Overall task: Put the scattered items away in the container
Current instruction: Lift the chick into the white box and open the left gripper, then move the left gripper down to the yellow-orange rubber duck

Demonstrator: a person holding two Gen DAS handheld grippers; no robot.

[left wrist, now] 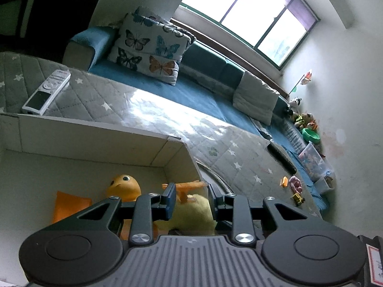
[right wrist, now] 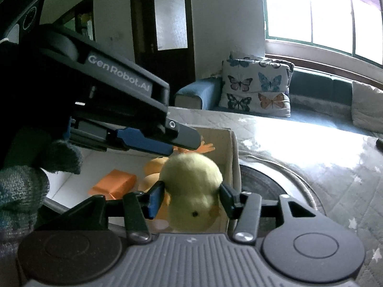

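A yellow plush chick [right wrist: 192, 191] with orange feet [left wrist: 189, 186] hangs upside down over the open cardboard box [left wrist: 95, 141]. My right gripper [right wrist: 190, 197] is shut on the chick's body. My left gripper [left wrist: 191, 197] is open around the chick's feet, just above the box, and shows in the right wrist view [right wrist: 167, 141] too. Inside the box lie an orange rubber duck [left wrist: 124, 187] and an orange packet [right wrist: 113, 184].
A white remote [left wrist: 46, 92] lies on the grey star-patterned cover behind the box. Small toys [left wrist: 295, 186] lie on the cover at the far right. A blue sofa with a butterfly cushion [left wrist: 153, 47] stands behind. A clear bin [left wrist: 313, 160] sits by the wall.
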